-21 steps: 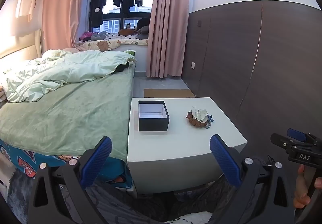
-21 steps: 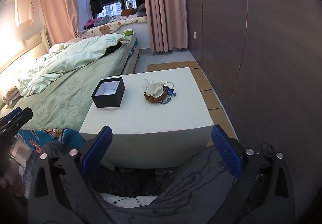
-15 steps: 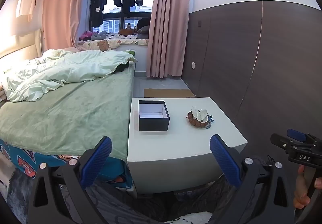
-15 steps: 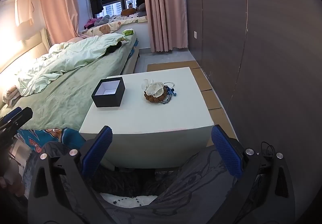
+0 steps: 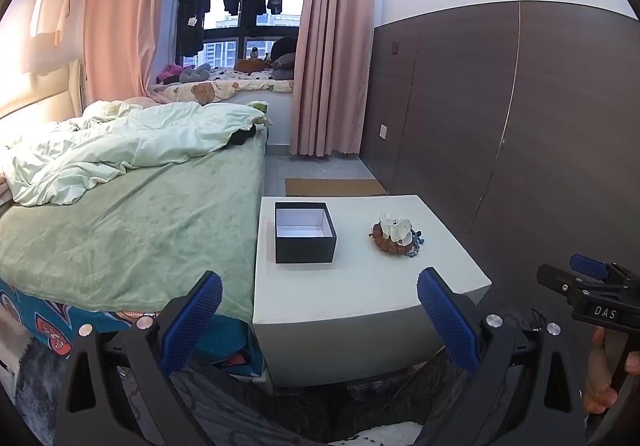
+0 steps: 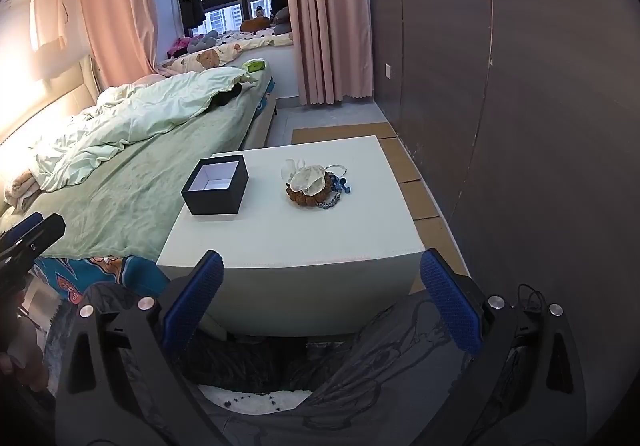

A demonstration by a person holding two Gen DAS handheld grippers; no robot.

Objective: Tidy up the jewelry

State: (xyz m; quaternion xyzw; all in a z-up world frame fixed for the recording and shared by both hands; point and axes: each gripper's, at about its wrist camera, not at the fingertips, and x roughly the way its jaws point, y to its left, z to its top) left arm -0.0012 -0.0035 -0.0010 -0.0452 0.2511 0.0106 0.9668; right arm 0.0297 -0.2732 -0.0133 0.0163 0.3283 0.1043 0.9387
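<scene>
Sitting on the white table (image 6: 280, 238), a black box (image 6: 216, 189) and jewelry pile (image 6: 314, 185) are seen apart; left gripper (image 5: 320, 310) and right gripper (image 6: 320, 294) jaws are held wide open, empty.

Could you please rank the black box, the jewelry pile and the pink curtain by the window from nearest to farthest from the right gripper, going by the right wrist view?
From the right gripper:
1. Black box, left side of the white table.
2. Jewelry pile, mid-table, slightly farther back.
3. Pink curtain, across the room by the window.
</scene>
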